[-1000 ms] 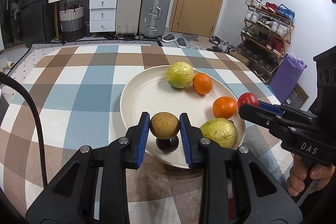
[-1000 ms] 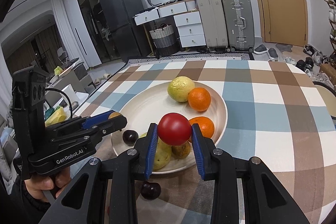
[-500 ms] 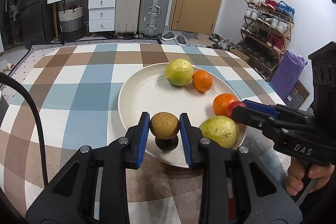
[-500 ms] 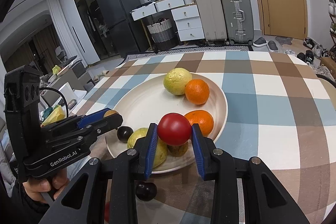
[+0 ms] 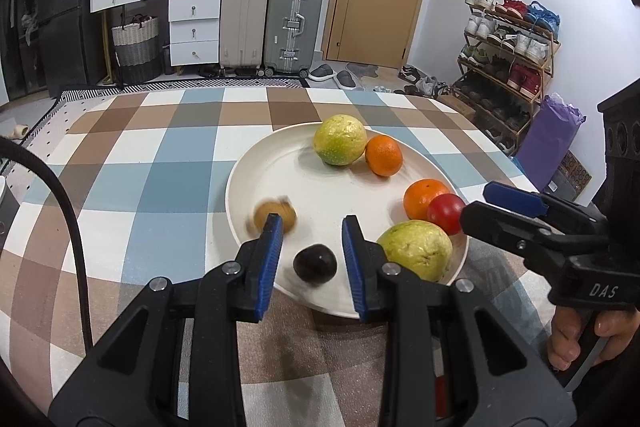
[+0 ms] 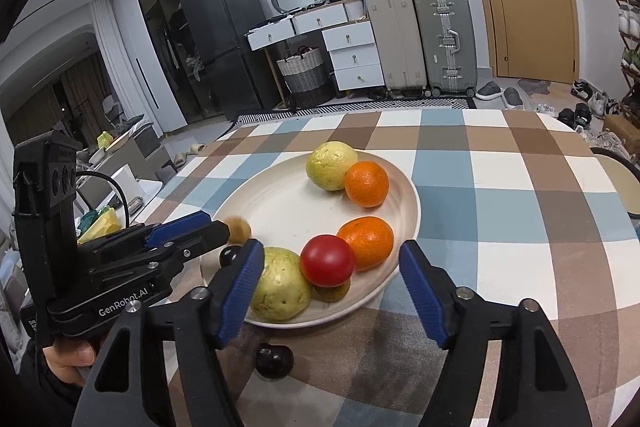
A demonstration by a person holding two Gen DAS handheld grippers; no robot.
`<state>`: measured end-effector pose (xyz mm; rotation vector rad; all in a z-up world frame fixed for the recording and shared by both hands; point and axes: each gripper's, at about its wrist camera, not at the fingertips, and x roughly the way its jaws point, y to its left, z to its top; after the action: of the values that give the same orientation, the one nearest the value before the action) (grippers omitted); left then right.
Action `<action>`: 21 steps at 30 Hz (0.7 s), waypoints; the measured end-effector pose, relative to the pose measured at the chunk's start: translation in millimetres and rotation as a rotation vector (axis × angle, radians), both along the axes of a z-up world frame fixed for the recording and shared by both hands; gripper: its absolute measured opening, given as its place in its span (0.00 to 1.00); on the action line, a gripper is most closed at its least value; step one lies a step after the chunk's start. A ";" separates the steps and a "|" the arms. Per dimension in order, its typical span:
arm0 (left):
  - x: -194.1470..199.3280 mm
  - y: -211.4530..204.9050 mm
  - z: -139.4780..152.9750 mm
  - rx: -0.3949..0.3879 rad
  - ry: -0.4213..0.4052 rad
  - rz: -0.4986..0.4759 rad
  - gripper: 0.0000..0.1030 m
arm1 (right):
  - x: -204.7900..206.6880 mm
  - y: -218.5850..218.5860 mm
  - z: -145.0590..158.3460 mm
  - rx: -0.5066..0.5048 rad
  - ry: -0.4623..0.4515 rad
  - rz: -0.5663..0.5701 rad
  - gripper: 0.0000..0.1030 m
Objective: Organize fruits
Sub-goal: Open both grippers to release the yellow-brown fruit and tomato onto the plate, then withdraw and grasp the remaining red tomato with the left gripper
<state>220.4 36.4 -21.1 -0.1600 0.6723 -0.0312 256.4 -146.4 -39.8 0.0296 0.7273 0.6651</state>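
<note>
The step in hand looked like letting go, with both fruits being set onto the round cream plate [image 5: 256, 163] on the checked tabletop [image 5: 160, 167].

The right hand-held gripper [image 6: 329, 249] had just been opening. Its blue pads stood wide of the smooth red tomato [image 6: 327, 261] and touched neither side. The tomato was perched against the bumpy yellow-green guava [image 6: 280, 285] and the near orange mandarin [image 6: 366, 243], and seemed to sit on a small brownish fruit [image 6: 334, 291] under it. That perch looked unsteady, so the gripper would best back straight out along its own line, with the pads kept wide so they did not brush the tomato.

The left hand-held gripper [image 5: 311, 227] held nothing. There was a narrow empty gap between its pads. The small round brown fruit [image 5: 262, 215] showed blurred just beyond the tip of one finger, low on the near side of the plate and apparently loose. A dark purple plum [image 5: 315, 264] lay on the plate below the gap. Here the gripper should probably pause until the brown fruit settled, then lift clear without nudging the plum or the rim.

A second dark plum [image 6: 274, 361] lay off the plate on the tabletop, near the plate's edge. By my reading it was the next fruit to fetch.
</note>
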 end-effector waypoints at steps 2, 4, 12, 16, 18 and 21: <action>-0.6 -0.5 -0.2 0.003 0.003 -0.004 0.31 | -1.8 -2.3 1.3 0.002 -0.010 -0.013 0.84; -1.1 0.1 -0.3 0.004 0.003 -0.001 0.40 | -3.0 -3.9 2.5 -0.002 -0.014 -0.018 0.87; -11.0 9.4 2.3 -0.025 0.007 0.031 0.81 | -5.9 -11.4 4.0 -0.023 -0.023 -0.020 0.98; -18.9 8.9 1.1 -0.011 0.013 0.029 0.86 | -7.3 -12.7 3.3 -0.043 -0.019 -0.007 0.99; -22.6 7.4 1.2 -0.014 0.013 0.021 0.94 | -8.9 -12.9 2.7 -0.051 -0.018 0.001 1.00; -27.9 3.6 2.8 -0.004 0.001 0.022 0.99 | -9.3 -11.8 -0.4 -0.066 -0.013 0.010 1.00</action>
<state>192.4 40.0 -18.3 -0.1714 0.6716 -0.0116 247.2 -158.2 -40.2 -0.0384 0.7368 0.6498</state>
